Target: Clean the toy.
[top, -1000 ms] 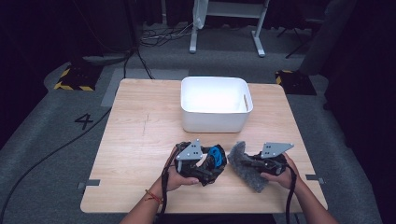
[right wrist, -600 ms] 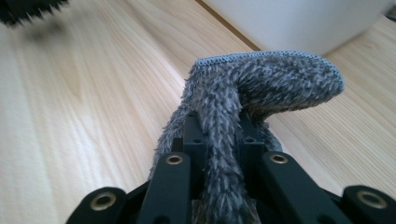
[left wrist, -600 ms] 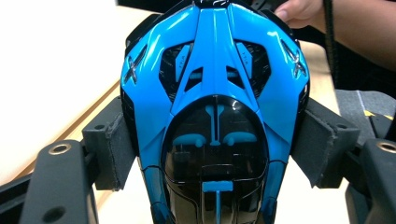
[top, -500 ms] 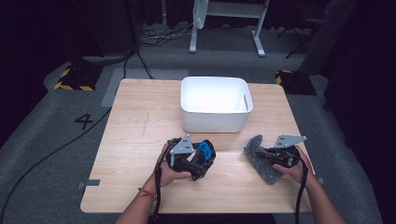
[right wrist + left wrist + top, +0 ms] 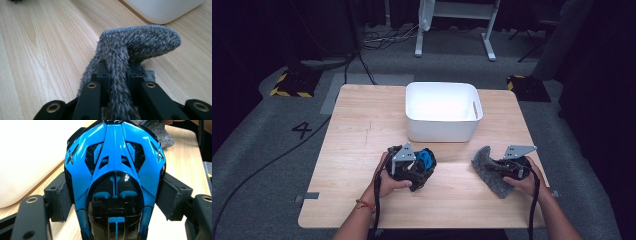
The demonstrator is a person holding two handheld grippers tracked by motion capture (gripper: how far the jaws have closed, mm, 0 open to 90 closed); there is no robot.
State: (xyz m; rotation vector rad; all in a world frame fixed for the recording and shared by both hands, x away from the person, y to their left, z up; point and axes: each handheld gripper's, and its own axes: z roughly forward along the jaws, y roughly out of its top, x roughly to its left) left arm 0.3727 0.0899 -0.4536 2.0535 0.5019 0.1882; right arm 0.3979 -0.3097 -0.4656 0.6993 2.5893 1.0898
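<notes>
Light wood forms the counter (image 5: 362,125), which carries a white bin (image 5: 443,111) at its far centre. Both held things sit on the near side of the bin, so a drop into it would likely call for a forward move of either hand.

The grey fuzzy cloth (image 5: 488,169) hangs from the right gripper (image 5: 506,167), well right of the bin's near wall. Its jaws are pressed together on a fold of the cloth, whose free end arches forward and to one side, beyond the jaws (image 5: 140,42).

The blue and black toy shell (image 5: 115,177) is pinched at its two flanks by the left gripper (image 5: 414,167), long axis running straight out along the jaws. This gripper stands just before the bin's near wall and is judged the nearer of the two; the toy points toward the bin's near left part.
</notes>
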